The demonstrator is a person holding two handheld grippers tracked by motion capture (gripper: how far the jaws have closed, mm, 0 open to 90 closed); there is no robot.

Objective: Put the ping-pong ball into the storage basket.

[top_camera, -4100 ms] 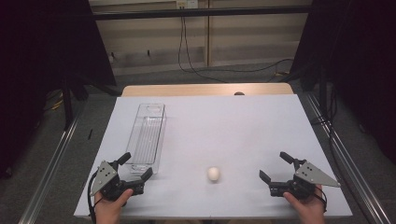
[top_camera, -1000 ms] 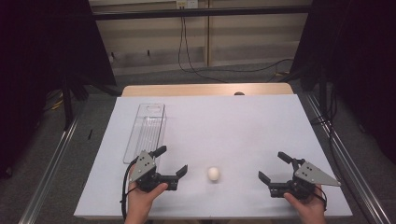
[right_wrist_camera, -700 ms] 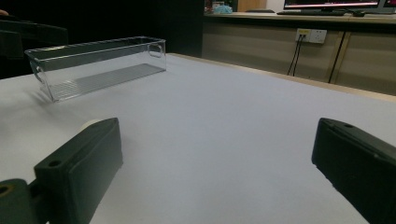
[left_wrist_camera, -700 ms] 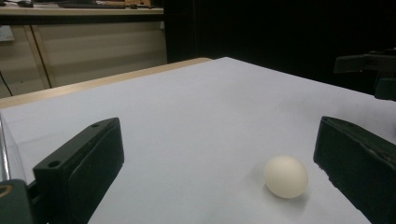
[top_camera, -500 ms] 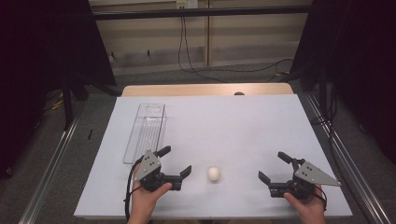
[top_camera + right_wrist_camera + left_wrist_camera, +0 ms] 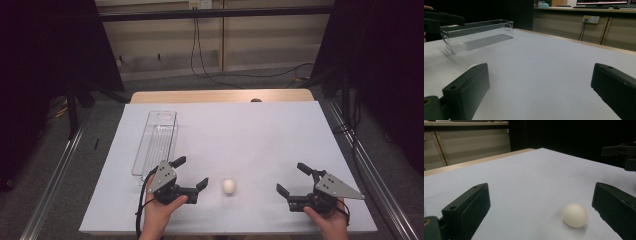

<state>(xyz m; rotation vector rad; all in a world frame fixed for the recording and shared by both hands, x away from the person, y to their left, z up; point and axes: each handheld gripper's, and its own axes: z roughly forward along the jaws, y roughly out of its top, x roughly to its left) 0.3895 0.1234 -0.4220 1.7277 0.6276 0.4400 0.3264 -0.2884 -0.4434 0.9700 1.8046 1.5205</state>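
Observation:
A white egg (image 6: pixel 229 186) lies on the white table top (image 6: pixel 250 135) near the front edge. My left gripper (image 6: pixel 190 173) is open just left of it, jaws pointing toward it. In the left gripper view the egg (image 6: pixel 575 215) rests between the jaws, nearer the right one, untouched. My right gripper (image 6: pixel 293 179) is open at the front right, well apart from the egg. In the right gripper view the egg (image 6: pixel 473 66) peeks out behind the left jaw. A clear plastic bin (image 6: pixel 156 142) lies lengthwise at the left.
The clear bin (image 6: pixel 477 35) is empty, with the other gripper (image 6: pixel 439 21) dark at its left end in the right gripper view. The table's wooden far edge (image 6: pixel 220 96) meets a floor with cables. Metal rails (image 6: pixel 55 175) run along both sides.
My left gripper has moved right from the front left corner to just beside the egg, staying open. The right gripper and the egg have not moved.

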